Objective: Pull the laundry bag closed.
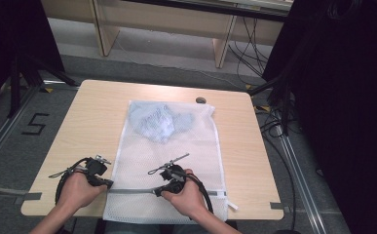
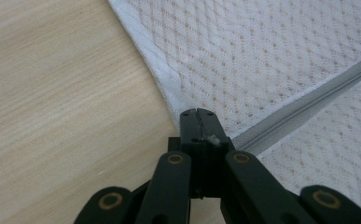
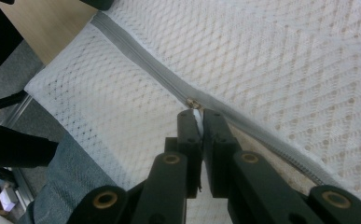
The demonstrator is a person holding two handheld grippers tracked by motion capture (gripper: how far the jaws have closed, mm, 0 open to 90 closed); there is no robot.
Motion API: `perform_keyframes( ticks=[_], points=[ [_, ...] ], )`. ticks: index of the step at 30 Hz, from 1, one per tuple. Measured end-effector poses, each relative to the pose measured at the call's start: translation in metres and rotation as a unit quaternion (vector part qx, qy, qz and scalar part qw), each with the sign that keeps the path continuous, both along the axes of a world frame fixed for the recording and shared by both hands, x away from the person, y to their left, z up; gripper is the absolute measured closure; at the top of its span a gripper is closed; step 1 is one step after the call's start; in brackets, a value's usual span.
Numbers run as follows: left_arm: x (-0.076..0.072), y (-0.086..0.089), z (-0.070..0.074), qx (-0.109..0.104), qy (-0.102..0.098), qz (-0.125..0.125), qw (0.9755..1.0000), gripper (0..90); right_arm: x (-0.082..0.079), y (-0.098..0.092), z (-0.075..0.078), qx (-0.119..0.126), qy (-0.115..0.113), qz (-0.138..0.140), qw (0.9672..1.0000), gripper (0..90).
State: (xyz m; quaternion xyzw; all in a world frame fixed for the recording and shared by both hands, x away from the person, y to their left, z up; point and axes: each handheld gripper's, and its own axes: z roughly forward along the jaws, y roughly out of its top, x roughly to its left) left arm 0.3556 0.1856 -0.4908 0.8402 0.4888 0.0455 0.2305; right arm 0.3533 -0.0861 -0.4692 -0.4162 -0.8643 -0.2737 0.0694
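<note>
Your white mesh laundry bag lies flat in the middle of the wooden table, its lower edge hanging just over the near rim at the bottom of the high view. A pale blue garment is bunched inside it, in the bag's upper part toward the centre of the frame. A grey zipper runs across the bag low in the frame, from its left edge toward the right.

Your left gripper sits at the lower left of the high view, at the bag's left edge. In the left gripper view its jaws are pressed together on the bag's edge where the zipper ends; a scrap of white fabric shows between them.

Your right gripper is at the bottom centre of the high view, on the zipper line. In the right gripper view its jaws are nearly closed on a small white tab that looks like the zipper pull, though the slider is small and partly hidden. Up and left of the slider the zipper is closed; down and right of it the teeth stand apart.

A small dark round object rests on the table just beyond the bag's upper right corner.
</note>
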Motion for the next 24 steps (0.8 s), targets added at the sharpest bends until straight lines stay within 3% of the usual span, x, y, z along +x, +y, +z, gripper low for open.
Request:
perform_keyframes(
  ticks=[24],
  points=[
    [0.000, 0.000, 0.000, 0.000, 0.000, 0.000, 1.0000, 89.8, -0.001, -0.011, 0.003, 0.000, 0.008, -0.011, 0.9999, 87.1]
  ],
)
